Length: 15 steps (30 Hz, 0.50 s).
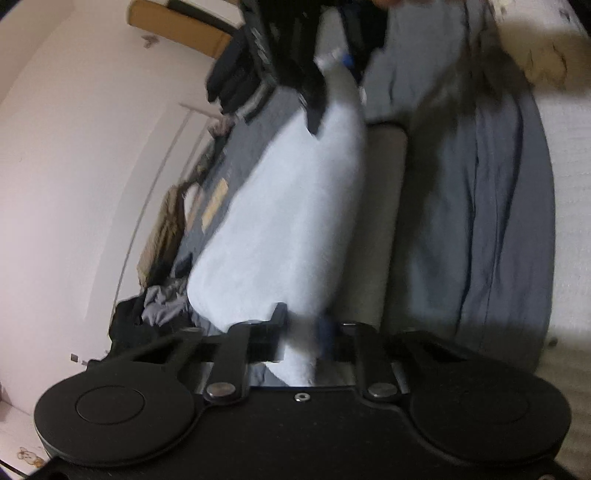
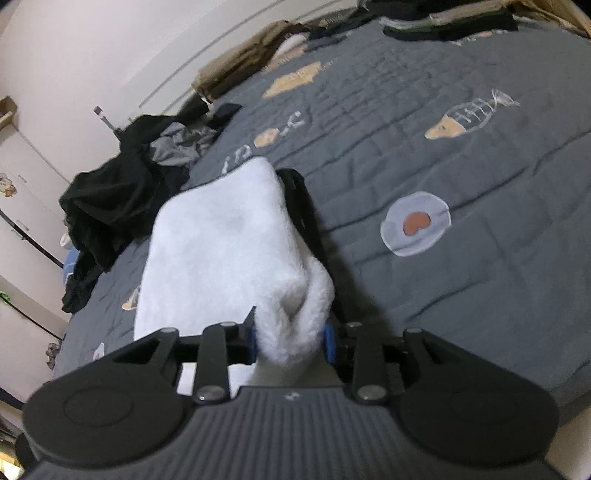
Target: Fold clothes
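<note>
1. Two grippers were in play, each with a fold of the same white fleecy garment (image 2: 221, 251) between its fingers.
2. One white garment was all I could count as being worked; it ran from the lower centre of the right wrist view up toward the middle, lifted over the grey quilt (image 2: 424, 155).
3. One left gripper (image 1: 304, 341) sat at the bottom of its own view, jaws drawn close with the white cloth pinched between them; the picture was blurred, but the fabric passed straight through the narrow gap.
4. One right gripper (image 2: 290, 341) sat at the bottom centre of its view, its blue-padded fingers (image 2: 251, 341) standing a little apart on either side of a bunched end of the garment; whether the pads pressed the cloth or only flanked it, I could not tell.
5. The right gripper also appeared at the top centre of the left wrist view, a dark blurred shape at the garment's far end.
6. One heap of dark and grey clothes (image 2: 122, 192) lay at the left edge of the quilt in the right wrist view, near the pale wall (image 2: 74, 55).
7. One further row of dark clothing (image 2: 443, 22) lay along the upper right edge.
8. Several printed motifs dotted the quilt, among them one fish skeleton (image 2: 469, 114) and one fried egg (image 2: 415, 223).
</note>
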Tool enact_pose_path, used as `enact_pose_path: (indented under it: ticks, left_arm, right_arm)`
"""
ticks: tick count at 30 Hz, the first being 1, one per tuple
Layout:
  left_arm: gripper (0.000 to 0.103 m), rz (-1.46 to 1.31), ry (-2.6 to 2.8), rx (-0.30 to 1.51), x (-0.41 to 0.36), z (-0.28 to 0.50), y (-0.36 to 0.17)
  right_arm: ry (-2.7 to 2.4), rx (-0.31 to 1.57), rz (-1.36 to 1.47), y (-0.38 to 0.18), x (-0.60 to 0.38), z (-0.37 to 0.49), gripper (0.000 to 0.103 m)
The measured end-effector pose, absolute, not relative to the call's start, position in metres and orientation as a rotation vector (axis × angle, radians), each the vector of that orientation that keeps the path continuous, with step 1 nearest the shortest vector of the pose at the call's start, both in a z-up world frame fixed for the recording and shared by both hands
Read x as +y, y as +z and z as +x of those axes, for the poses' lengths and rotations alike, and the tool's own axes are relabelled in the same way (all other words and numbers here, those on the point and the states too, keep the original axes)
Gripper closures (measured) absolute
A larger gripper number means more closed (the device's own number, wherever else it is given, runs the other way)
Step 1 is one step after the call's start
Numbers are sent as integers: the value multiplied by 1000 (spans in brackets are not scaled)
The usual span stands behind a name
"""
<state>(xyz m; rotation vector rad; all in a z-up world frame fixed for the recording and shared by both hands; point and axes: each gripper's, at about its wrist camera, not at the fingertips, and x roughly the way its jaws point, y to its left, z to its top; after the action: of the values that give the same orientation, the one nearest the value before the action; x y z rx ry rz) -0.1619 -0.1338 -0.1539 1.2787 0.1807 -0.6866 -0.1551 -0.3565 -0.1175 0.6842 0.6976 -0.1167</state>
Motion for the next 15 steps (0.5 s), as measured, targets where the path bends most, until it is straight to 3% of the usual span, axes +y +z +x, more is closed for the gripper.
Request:
enact_pose_path:
  ticks: [10,15]
  left_arm:
    - [89,1232,-675,281,-130,-161,-152]
    - [84,1283,-684,278,-128,-162,-159]
  right_arm:
    - [-122,670,489,-125,-332,-138,77]
    - [-147,704,442,-132,-336,-137,77]
